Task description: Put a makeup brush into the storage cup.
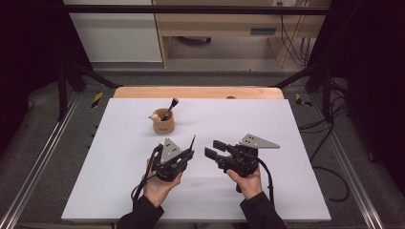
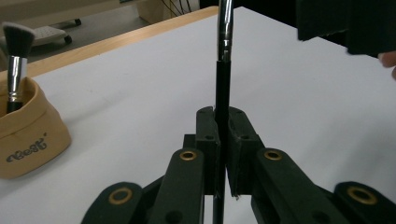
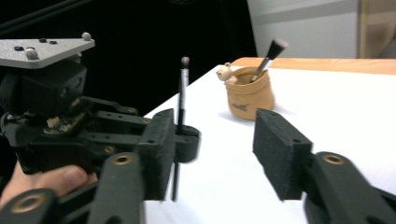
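Note:
My left gripper (image 1: 190, 155) (image 2: 222, 116) is shut on a thin black makeup brush (image 1: 193, 142) (image 2: 225, 42), which stands upright between its pads with its small tip up. In the right gripper view this brush (image 3: 183, 88) rises from the left gripper (image 3: 186, 142), just beyond my own left jaw. My right gripper (image 1: 212, 148) (image 3: 217, 140) is open close to the right of the brush, and nothing sits between its pads. A tan fabric pot (image 1: 163, 123) (image 2: 28, 135) (image 3: 247, 95) stands farther back on the table with a thick brush (image 1: 169, 109) (image 2: 16, 56) (image 3: 273, 51) leaning in it.
Both hands hover over a white sheet (image 1: 286, 181) that covers the table, whose wooden far edge (image 1: 198, 92) shows behind. A small animal figure (image 3: 225, 71) sits on the pot's rim. Dark frame bars and cables flank the table.

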